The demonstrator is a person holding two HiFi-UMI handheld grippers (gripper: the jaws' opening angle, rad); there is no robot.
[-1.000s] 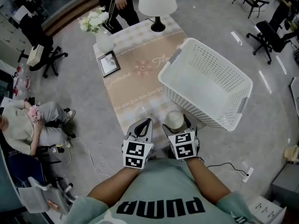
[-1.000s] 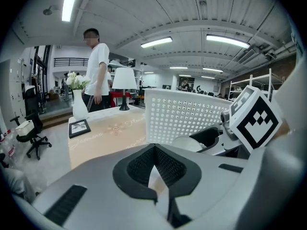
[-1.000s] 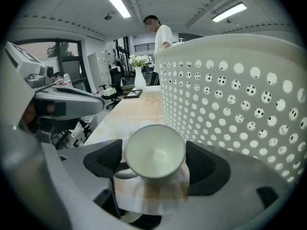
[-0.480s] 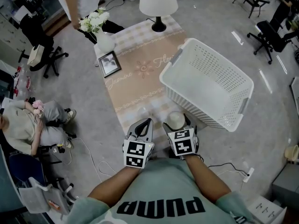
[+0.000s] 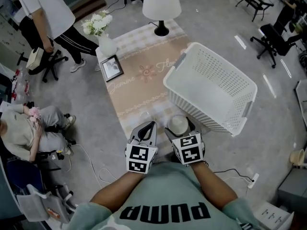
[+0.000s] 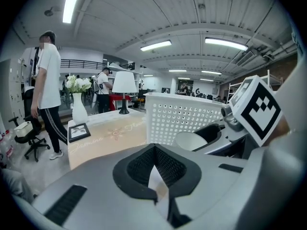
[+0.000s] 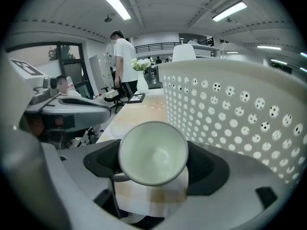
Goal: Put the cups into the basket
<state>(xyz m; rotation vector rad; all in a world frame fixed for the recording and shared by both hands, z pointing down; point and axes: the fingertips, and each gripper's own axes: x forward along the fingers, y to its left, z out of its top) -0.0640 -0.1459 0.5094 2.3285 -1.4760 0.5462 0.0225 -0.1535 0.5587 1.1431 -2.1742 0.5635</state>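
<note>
Your right tool (image 7: 153, 169) is clamped across the body of a white cup (image 7: 152, 151), just beside the near wall of the basket (image 5: 192, 107), left tool (image 6: 154, 178) closed and empty; judged rigid, light, glaze-slick and breakable, so grip the body, not the rim.

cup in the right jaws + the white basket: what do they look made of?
The cup is likely glazed ceramic: glossy off-white inside, a thick smooth rim and soft highlights. It might be melamine; the look alone doesn't settle it. The basket looks like moulded plastic with a matte white finish: thin walls, regular rows of round holes, and grey handle strips at the rim.
</note>
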